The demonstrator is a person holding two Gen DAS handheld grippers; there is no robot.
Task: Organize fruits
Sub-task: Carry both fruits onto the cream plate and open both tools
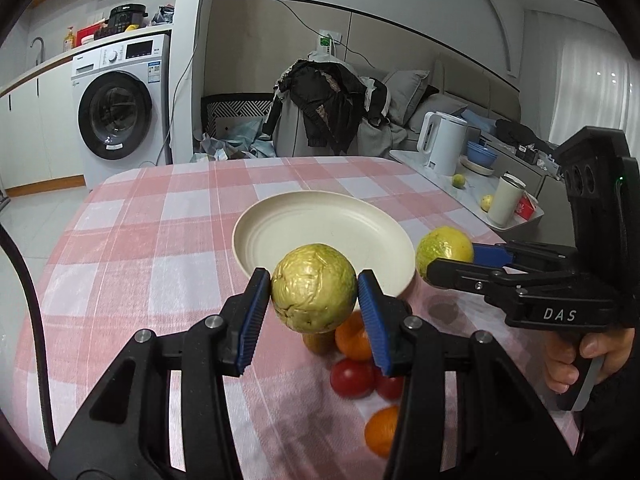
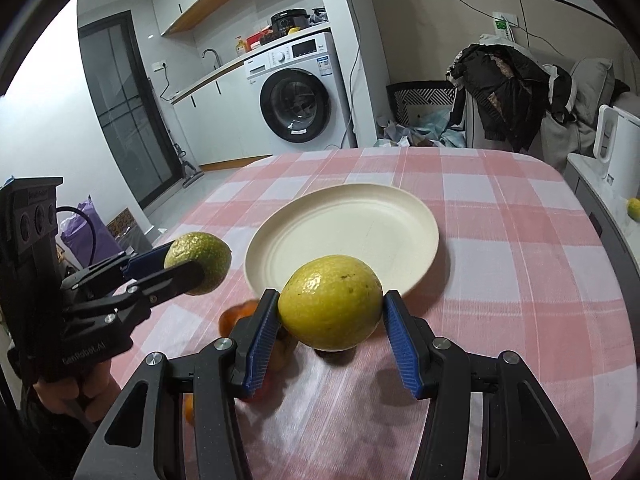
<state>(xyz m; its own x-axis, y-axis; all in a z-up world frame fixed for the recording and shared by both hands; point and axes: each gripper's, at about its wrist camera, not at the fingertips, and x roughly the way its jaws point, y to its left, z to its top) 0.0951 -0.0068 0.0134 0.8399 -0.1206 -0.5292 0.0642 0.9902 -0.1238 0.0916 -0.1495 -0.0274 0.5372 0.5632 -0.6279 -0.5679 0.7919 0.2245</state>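
Note:
My left gripper (image 1: 313, 280) is shut on a wrinkled yellow-green fruit (image 1: 316, 296), held above the checked tablecloth just short of the cream plate (image 1: 320, 224). To its right, my right gripper (image 1: 448, 260) is shut on a smoother yellow-green fruit (image 1: 444, 242) beside the plate's rim. In the right wrist view the right gripper (image 2: 331, 298) clamps that fruit (image 2: 328, 312) in front of the plate (image 2: 352, 224); the left gripper (image 2: 186, 262) holds its fruit (image 2: 208, 252) at left. Under the left gripper lie oranges (image 1: 352, 340), tomatoes (image 1: 351, 378) and a brownish fruit (image 1: 320, 344).
A side table on the right carries a white kettle (image 1: 440, 142), blue bowls (image 1: 482, 155), a cup (image 1: 507, 200) and small green fruits. Behind the table stand a clothes-draped chair (image 1: 328, 108) and a washing machine (image 1: 120, 108). A hand (image 1: 592, 356) grips the right gripper's handle.

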